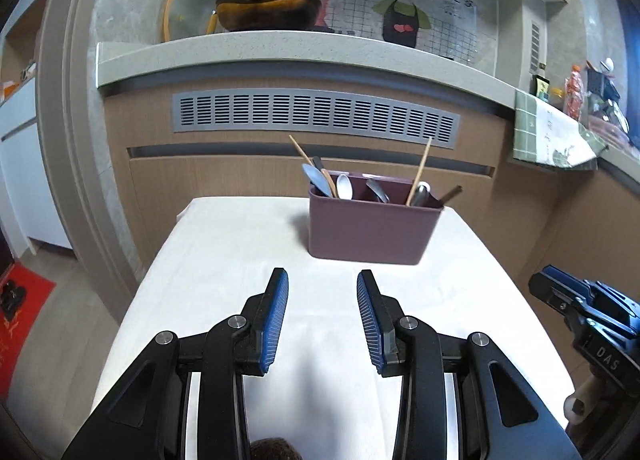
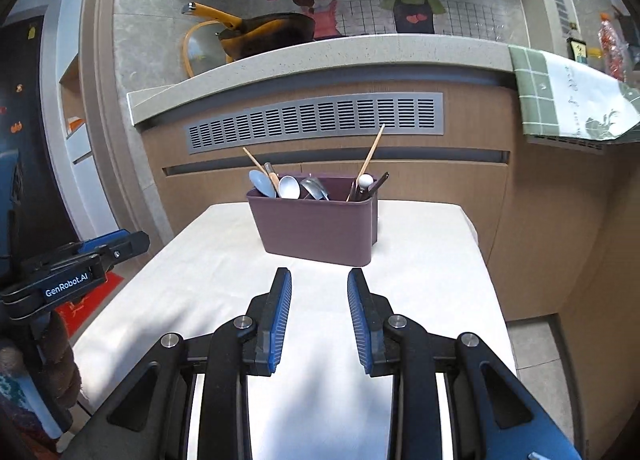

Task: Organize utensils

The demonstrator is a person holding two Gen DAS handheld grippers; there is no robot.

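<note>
Your left claw [image 1: 322,280] and right claw [image 2: 319,278] gape wide, ribbed blue pads empty. The smooth plastic caddy [image 1: 370,234] holds spoons [image 1: 344,185] and wooden chopsticks [image 1: 419,170] on the cloth-covered tabletop [image 1: 224,244].

Utensil [image 2: 289,186] lower ends, apparently inside caddy [image 2: 316,230]

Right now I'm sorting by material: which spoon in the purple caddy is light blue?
The leftmost spoon in the caddy, beside the wooden chopstick; the spoons to its right are white and metal.

A white-covered table [image 1: 224,260] carries a purple utensil caddy [image 1: 372,232] near its far edge.
</note>
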